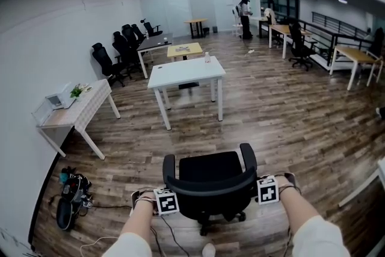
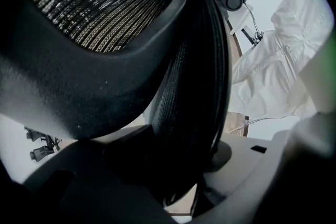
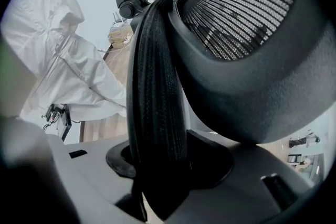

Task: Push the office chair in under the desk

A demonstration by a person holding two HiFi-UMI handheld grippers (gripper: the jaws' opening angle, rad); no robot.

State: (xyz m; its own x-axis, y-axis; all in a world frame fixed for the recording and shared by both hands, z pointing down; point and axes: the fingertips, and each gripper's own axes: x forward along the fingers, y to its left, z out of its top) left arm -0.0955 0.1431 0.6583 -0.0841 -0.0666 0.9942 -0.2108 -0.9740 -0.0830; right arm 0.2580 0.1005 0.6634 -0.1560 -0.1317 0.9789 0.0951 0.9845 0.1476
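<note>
A: Where is our office chair (image 1: 210, 180) now?
B: Right in front of us on the floor (image 1: 289, 117), well apart from the white worktop (image 1: 180, 72). Our left gripper (image 1: 163, 201) and right gripper (image 1: 267, 189) each squeeze an edge of its back between their fingers.
A: What can go wrong?
B: We think the seat can spin if we push one side harder, so an arm bumps a worktop leg.
A: Which way does it point?
B: It stands tall, seat to the worktop, its wide back across us
</note>
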